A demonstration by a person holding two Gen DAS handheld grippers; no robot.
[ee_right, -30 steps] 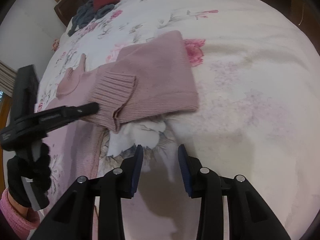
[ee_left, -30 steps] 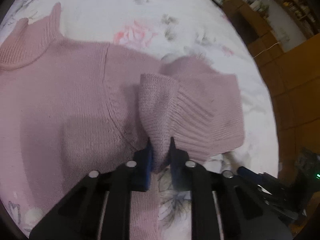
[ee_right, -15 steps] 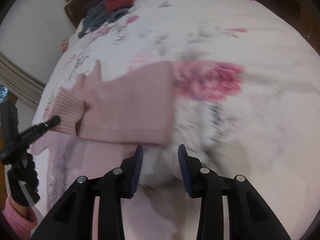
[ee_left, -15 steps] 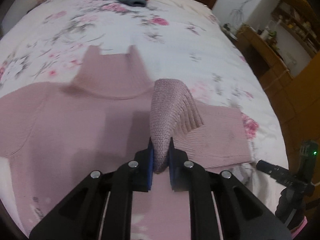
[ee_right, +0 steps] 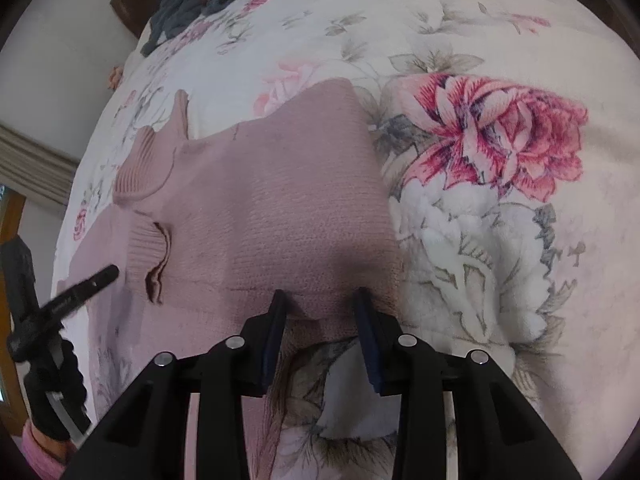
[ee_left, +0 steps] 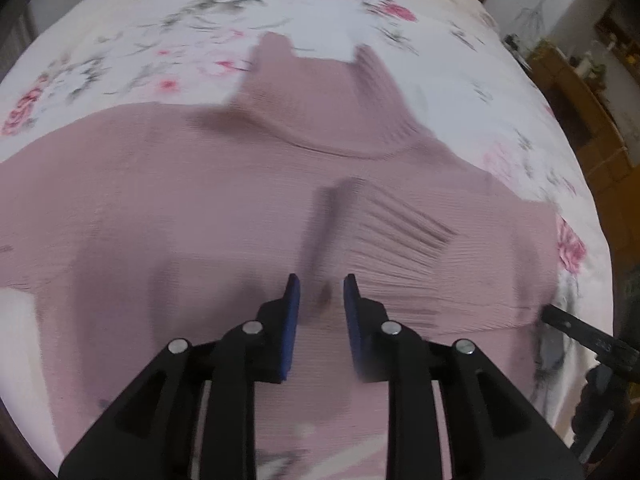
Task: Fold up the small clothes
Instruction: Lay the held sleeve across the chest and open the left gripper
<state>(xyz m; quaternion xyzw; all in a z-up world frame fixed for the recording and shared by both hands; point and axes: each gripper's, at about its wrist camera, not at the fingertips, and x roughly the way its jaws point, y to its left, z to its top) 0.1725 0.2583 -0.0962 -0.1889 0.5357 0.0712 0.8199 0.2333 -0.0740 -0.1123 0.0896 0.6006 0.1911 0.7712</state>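
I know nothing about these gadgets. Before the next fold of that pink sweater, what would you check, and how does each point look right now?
1. Left tool let go of the sleeve cuff: ok, open, nothing between its fingers.
2. Cuff lies on the sweater body: ok, folded inward across the chest.
3. Right tool ready to grip: ok, open at the folded sleeve's near edge.
4. Fabric actually between the right tool's fingers: cannot tell, the edge sits right at the tips.
5. Folded sleeve lies smooth: not ok, the cuff end is puckered.
6. Collar flat on the floral bedspread: cannot tell, blurred.
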